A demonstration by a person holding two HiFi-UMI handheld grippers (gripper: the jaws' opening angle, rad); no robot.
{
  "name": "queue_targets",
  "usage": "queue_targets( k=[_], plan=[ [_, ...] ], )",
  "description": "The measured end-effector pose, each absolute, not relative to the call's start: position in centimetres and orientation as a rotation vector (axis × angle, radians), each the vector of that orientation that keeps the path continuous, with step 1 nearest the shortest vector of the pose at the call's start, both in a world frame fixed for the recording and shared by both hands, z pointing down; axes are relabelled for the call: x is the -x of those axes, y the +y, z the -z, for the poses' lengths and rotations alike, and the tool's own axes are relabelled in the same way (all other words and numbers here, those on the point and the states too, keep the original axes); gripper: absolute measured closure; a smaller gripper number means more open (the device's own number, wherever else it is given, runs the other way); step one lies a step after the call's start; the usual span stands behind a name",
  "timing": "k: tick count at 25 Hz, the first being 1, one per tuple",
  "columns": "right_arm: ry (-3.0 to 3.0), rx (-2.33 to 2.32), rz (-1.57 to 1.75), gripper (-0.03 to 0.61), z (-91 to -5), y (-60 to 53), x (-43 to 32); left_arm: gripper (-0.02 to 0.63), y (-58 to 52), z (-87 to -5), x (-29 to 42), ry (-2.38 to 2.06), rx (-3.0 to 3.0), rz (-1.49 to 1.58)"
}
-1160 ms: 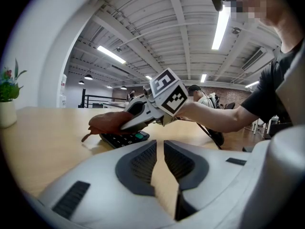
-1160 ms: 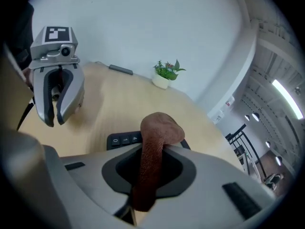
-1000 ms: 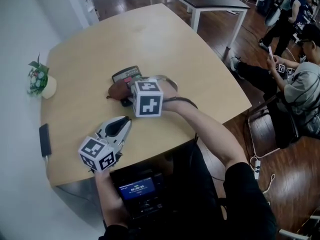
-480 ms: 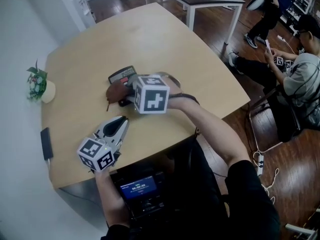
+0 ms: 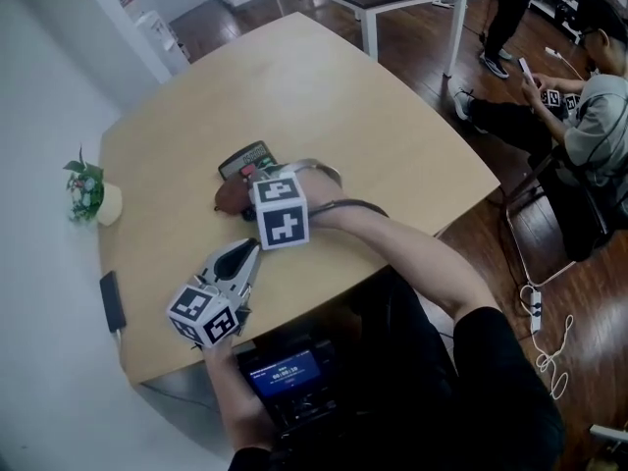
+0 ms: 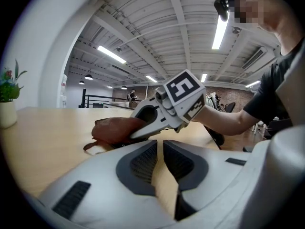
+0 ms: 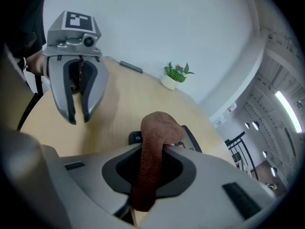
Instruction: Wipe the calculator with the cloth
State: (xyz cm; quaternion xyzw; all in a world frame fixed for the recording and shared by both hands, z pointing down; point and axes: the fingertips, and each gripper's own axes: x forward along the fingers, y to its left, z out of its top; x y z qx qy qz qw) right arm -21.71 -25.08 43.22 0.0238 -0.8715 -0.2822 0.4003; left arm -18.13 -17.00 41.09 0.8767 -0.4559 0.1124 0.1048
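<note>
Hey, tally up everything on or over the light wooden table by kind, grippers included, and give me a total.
calculator: 1
brown cloth: 1
small potted plant: 1
flat black device at the table's edge: 1
grippers: 2, left gripper and right gripper
Total: 6

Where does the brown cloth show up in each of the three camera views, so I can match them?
Head view: cloth at the calculator's near end, left of picture centre.
Left gripper view: cloth left of centre, on the table.
Right gripper view: cloth bottom centre, pinched between the jaws.
Shared landmark: potted plant at the table's edge.
</note>
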Motion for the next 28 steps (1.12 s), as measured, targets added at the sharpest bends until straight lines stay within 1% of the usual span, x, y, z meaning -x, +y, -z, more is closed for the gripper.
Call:
queue_targets(
  k=[6, 9, 13, 15, 19, 23, 28],
  plan=[
    [-2.196, 0.085, 0.685, 0.52, -44.6, -21.0, 19.0, 0.561, -17.1, -41.2, 18.5, -1.344, -2.58, -0.337],
    [-2.293, 0.095, 0.533, 0.52, -43.8, -20.8, 17.8, 0.563, -17.2, -41.3, 18.5, -1.341, -2.575, -0.344],
    [-2.479, -0.107, 0.26, 0.52, -40.7, -24.6, 17.2, 0.563, -18.0, -40.9, 18.3, -1.367, -2.61, -0.334],
    [-2.504, -0.241, 0.29, 0.52, -39.2, -27.4, 17.0, 0.563, -18.8, -40.8, 17.8, -1.374, -2.626, -0.343],
    [-2.435, -0.406, 0.493, 0.52, -38.2, -32.9, 18.1, 0.565, -20.6, -41.2, 17.1, -1.352, -2.578, -0.332],
    [-2.32, -0.301, 0.55, 0.52, -41.2, -34.4, 19.1, 0.569, -21.2, -41.5, 17.1, -1.36, -2.548, -0.343],
    [-2.31, -0.165, 0.516, 0.52, -42.4, -31.8, 17.6, 0.571, -21.2, -41.3, 16.9, -1.367, -2.552, -0.345]
  ],
)
